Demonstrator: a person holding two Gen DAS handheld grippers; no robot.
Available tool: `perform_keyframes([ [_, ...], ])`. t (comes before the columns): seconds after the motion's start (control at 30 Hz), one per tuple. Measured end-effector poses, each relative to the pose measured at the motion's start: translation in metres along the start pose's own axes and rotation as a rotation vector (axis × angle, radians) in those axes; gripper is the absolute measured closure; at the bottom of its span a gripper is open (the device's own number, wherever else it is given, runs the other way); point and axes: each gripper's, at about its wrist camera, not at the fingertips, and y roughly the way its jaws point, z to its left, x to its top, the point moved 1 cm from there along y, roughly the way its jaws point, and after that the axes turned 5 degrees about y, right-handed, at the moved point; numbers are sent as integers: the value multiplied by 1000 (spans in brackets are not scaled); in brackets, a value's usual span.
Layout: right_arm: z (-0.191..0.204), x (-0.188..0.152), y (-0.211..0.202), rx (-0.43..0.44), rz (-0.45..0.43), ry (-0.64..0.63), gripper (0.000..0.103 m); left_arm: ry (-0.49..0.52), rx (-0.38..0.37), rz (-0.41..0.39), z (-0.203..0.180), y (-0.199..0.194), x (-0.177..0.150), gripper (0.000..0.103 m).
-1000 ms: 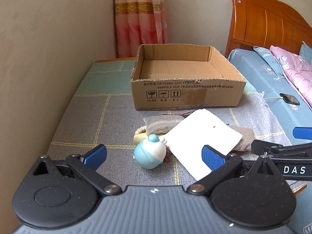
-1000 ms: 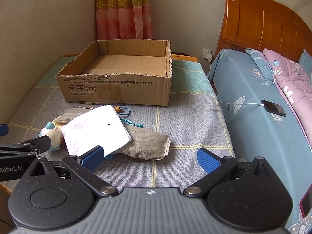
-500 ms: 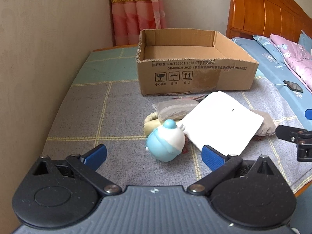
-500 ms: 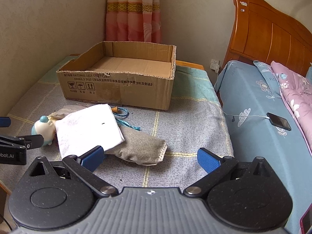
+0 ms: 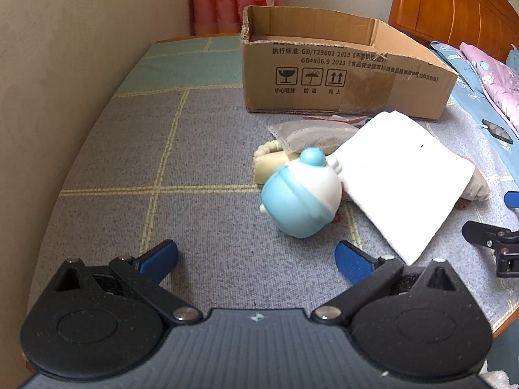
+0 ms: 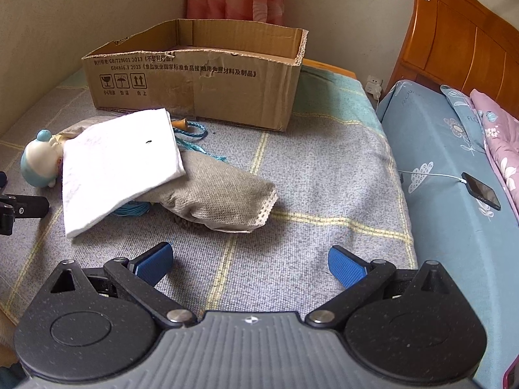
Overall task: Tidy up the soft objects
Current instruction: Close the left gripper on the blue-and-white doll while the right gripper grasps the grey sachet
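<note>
The white cloth [image 6: 120,165] lies on the checked surface [image 6: 324,175] in front of the brown box [image 6: 201,74], on top of a grey bag [image 6: 223,201], with a little blue and white toy [image 5: 300,194] touching its left edge. The left tool [image 5: 256,257] is wide and holds nothing, just in front of the toy. The right tool [image 6: 249,264] is wide too and holds nothing, near the grey bag.
</note>
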Motion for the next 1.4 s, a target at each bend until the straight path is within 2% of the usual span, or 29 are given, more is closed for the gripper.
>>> perform_keyframes([
  [0.33,-4,0,7,35,-21,28,0,39,-21,-84,5,-2,-9,0],
  [0.53,-4,0,6,50,-41,-7,0,88,-10,-100,-2,-3,2,2],
  [0.93,10,24,12,117,-83,-105,0,77,-54,-92,-9,6,16,5],
  [1.1,0,32,17,135,-81,-25,0,77,-64,-86,-11,7,18,5],
  [1.27,-27,35,23,98,-72,96,0,74,-64,-87,-11,8,20,5],
  [1.4,-39,37,26,77,-71,133,0,70,-64,-93,-11,7,21,5],
])
